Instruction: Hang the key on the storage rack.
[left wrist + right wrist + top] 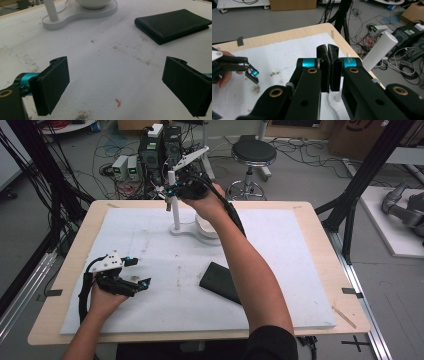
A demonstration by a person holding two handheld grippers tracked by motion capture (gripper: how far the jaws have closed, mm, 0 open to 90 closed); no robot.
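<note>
A white stand [182,230] with an upright post [176,207] and a white bowl [205,226] sits at the back middle of the white mat [300,250]. My right gripper [168,195] is raised beside the top of the post, its jaws shut flat together [327,53] with nothing seen between them; the post [379,50] stands just to their right. My left gripper [139,272] rests low at the front left, open wide over bare mat [115,85]. A folded black cloth [220,282] [172,25] lies right of centre. The stand's base [80,12] is farther off.
The mat covers a wooden table [345,320]. Beyond its far edge are computer boxes [160,147], loose cables and a round stool [253,152]. Black frame posts [360,180] rise at the table's sides. Dirt specks [82,116] mark the mat near my left gripper.
</note>
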